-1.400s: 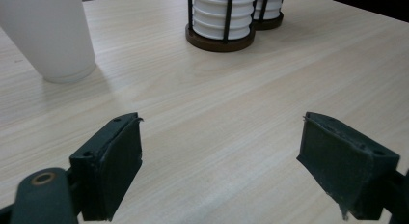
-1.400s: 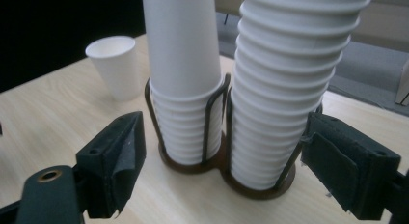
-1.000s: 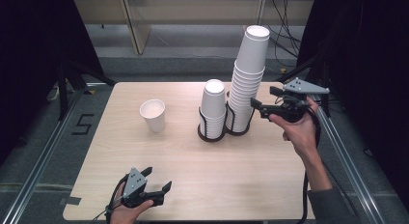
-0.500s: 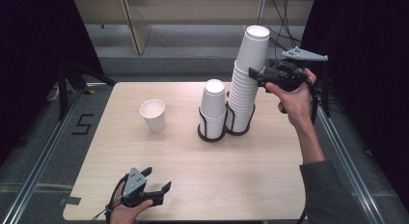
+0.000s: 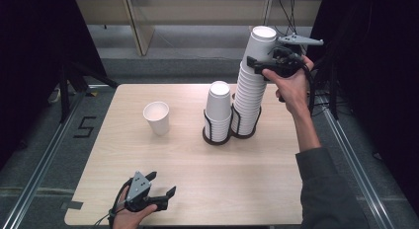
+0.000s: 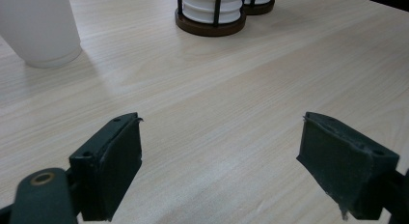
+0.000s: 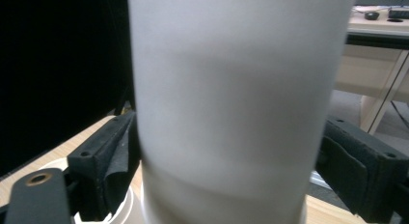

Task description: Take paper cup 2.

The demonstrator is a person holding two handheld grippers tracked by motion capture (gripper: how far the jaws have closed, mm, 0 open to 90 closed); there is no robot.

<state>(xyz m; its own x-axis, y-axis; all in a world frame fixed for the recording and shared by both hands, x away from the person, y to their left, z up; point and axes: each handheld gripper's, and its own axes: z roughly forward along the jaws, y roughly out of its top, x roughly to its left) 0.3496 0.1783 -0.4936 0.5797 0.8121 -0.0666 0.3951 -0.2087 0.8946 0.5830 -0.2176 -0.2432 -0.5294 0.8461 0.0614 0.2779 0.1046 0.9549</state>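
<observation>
The top paper cup (image 5: 262,41) sits at the summit of the tall stack of paper cups (image 5: 249,95), which stands in the right-hand ring of a black wire cup holder (image 5: 230,133) at the middle of the worktop (image 5: 197,189). This cup is bracketed by the right hand-held gripper (image 5: 257,65), just below the rim; in the right gripper view the cup wall (image 7: 236,113) is seen between the two black pads (image 7: 108,161), the left pad touching or nearly touching it, the right pad (image 7: 359,171) close beside it. Whether the pads already press on the cup cannot be told for certain.

The step in hand is judged to be the taking of the top cup from the tall stack. For the next move, a firm but gentle pinch would be called for, then a straight lift upward so that only one cup is freed and the stack is not tipped.

A shorter stack (image 5: 218,110) is held in the left ring of the holder, touching the tall stack's side. A single upright paper cup (image 5: 156,118) stands well left of the holder. The left hand-held gripper (image 5: 160,189) is rested near the front edge of the worktop, far from the holder, its jaws spread with nothing between them.
</observation>
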